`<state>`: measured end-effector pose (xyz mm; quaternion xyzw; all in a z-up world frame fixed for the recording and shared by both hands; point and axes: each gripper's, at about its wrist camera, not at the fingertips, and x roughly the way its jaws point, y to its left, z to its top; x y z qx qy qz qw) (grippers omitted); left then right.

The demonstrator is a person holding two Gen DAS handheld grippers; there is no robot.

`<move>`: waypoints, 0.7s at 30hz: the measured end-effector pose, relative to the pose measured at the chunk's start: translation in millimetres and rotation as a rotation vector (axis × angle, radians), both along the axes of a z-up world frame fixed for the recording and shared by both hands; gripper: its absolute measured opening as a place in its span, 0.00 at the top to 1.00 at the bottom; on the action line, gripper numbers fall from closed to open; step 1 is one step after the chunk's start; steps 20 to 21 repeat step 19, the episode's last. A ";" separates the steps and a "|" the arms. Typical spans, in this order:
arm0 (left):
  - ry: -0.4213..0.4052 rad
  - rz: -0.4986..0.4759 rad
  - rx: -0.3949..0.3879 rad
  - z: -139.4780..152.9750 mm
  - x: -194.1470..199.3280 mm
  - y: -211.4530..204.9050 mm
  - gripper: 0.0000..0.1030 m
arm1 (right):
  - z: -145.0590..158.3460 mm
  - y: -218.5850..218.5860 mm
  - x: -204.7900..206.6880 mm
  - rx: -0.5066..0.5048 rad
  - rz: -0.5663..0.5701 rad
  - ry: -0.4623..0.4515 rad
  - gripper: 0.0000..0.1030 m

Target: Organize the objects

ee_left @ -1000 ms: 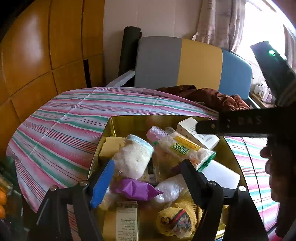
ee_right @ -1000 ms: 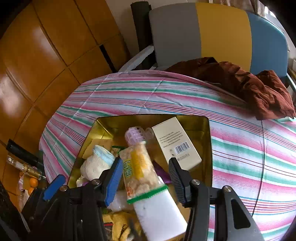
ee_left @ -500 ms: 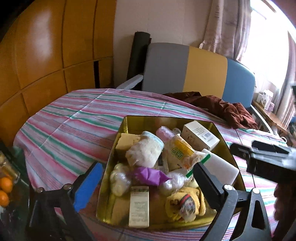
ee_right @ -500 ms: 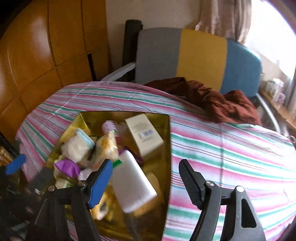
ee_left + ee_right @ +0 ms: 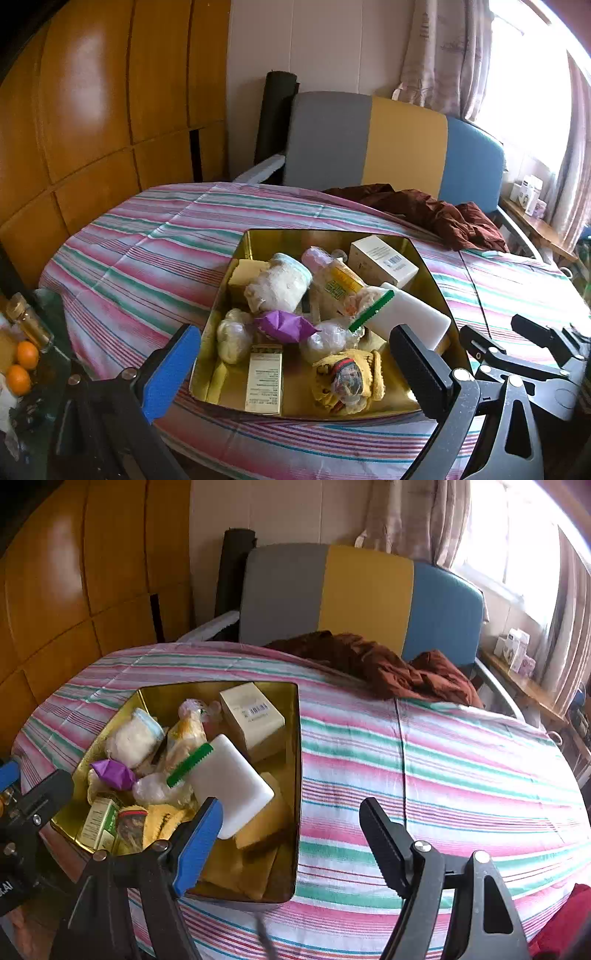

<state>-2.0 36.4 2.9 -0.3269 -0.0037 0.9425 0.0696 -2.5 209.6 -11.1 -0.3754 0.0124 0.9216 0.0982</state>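
Striped tablecloth (image 5: 424, 760) carries my gold tin (image 5: 432, 280), heaped with packets and a white box (image 5: 382, 260). Left gripper (image 5: 295, 363) gapes wide and empty; right gripper (image 5: 291, 834) also holds nothing. I judge I'm between picks, next choosing another item.

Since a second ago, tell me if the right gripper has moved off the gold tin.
Yes. The right gripper has swung right: it framed the snack bag in the gold tin before, and now frames the tin's right rim and the striped cloth, fingers open, empty.
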 end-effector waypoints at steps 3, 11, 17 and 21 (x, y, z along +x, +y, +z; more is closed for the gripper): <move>0.003 0.009 0.017 1.7 2.9 -4.1 0.00 | 1.6 -2.1 0.7 0.002 0.006 0.005 0.25; -0.009 0.037 0.031 -0.2 2.1 -14.2 0.00 | 0.8 -8.6 -0.9 0.013 0.023 -0.003 0.25; 0.010 0.046 0.025 -2.4 2.5 -17.8 0.01 | -0.4 -13.0 -2.8 0.015 0.036 -0.007 0.25; 0.013 0.047 0.026 -2.3 1.9 -19.3 0.01 | -0.8 -14.2 -3.8 0.016 0.039 -0.008 0.25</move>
